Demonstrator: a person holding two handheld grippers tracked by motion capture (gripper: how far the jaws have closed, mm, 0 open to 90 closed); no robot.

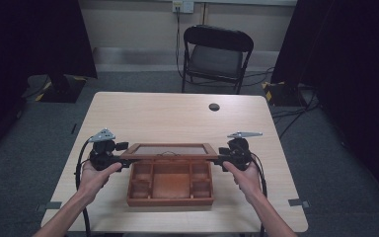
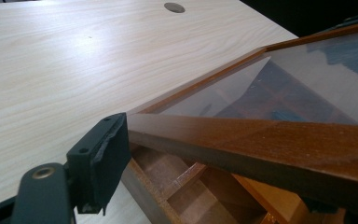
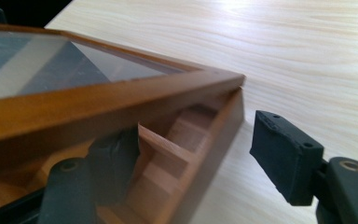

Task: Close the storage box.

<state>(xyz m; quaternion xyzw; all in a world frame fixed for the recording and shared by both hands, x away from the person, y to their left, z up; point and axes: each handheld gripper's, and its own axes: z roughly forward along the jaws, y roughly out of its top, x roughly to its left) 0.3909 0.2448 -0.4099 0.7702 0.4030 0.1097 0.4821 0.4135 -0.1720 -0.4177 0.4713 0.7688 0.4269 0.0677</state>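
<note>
A wooden box (image 1: 170, 185) with inner compartments sits on the near middle of the pale desk (image 1: 177, 116); its glass-paned lid (image 1: 170, 150) is raised off the front of the box, tilted up and held at both ends.

The left gripper (image 1: 121, 159) stands at the lid's left end; in the left gripper view one jaw sits against the outer edge of the lid's frame (image 2: 261, 140) and the other shows just under the frame at the lower right — the jaws look closed on the frame from above and below.

The right gripper (image 1: 222, 159) is at the lid's right end; in the right gripper view one jaw lies beneath the lid frame (image 3: 107, 100), inside the box, while the other stands apart from the box's corner with a clear gap — so these jaws are partly open, the lid resting over one of them.

No brand, label or writing can be read on the box, lid or desk; a dark round grommet (image 1: 214, 106) sits near the desk's far edge, and a black folding chair (image 1: 216, 57) stands beyond.
</note>
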